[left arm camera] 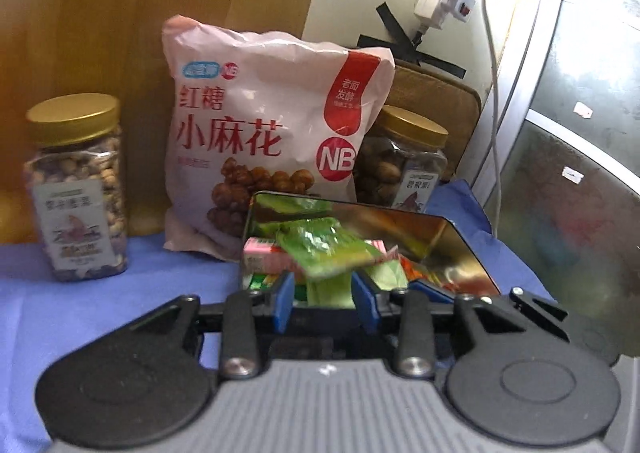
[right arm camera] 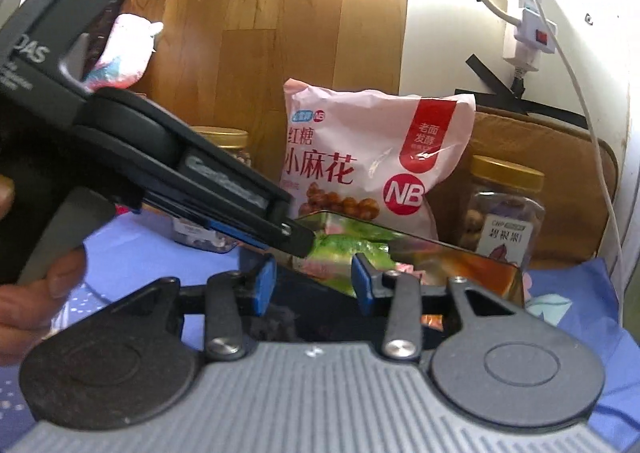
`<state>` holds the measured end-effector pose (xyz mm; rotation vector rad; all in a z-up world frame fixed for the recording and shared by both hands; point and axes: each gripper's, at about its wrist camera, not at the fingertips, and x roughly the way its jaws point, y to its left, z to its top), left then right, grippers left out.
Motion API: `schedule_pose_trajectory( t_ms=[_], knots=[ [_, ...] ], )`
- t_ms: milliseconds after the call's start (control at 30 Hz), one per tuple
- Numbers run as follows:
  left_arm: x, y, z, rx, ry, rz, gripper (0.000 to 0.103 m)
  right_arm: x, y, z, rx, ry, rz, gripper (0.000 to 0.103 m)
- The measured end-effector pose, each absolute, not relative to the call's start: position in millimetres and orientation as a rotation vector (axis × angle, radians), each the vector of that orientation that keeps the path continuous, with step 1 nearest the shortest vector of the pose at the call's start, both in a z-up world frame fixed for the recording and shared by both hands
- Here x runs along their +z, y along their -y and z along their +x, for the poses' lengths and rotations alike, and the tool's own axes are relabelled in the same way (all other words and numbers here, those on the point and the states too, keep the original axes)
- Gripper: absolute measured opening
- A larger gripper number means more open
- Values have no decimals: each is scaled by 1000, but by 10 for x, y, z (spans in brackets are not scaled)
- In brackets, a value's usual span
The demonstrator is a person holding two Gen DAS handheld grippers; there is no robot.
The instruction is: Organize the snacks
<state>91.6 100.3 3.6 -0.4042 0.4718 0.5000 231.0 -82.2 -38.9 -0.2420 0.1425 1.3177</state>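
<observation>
Snacks (left arm camera: 320, 253) fill the tin (left arm camera: 460, 241); my left tongs (left arm camera: 324, 301) and right tongs (right arm camera: 314, 285) stand spread and empty at its rim, so next I judge: fetch another packet.

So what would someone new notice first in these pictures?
The big pink snack bag with red lettering stands at the centre against the wood panel. Gold-lidded clear jars of nuts flank it, left and right. In front sits a shiny open metal tin full of green and pink sweets.
</observation>
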Motion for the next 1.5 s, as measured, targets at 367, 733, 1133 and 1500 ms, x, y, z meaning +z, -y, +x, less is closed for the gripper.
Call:
schedule_pose_trajectory(
  t_ms=[367, 733, 1133, 1500],
  knots=[
    [-135, -417, 269, 640, -555, -361, 53, -480, 1557, 2011, 1285, -360, -15, 46],
    [-182, 44, -169, 718, -545, -322, 103, -464, 1901, 1759, 1266, -523, 136, 54],
    [-252, 245, -272, 854, -644, -220, 103, -385, 2031, 1492, 1274, -537, 192, 70],
    [-257, 263, -336, 836, -626, -224, 103, -402, 2054, 1509, 1243, -552, 220, 75]
  ],
)
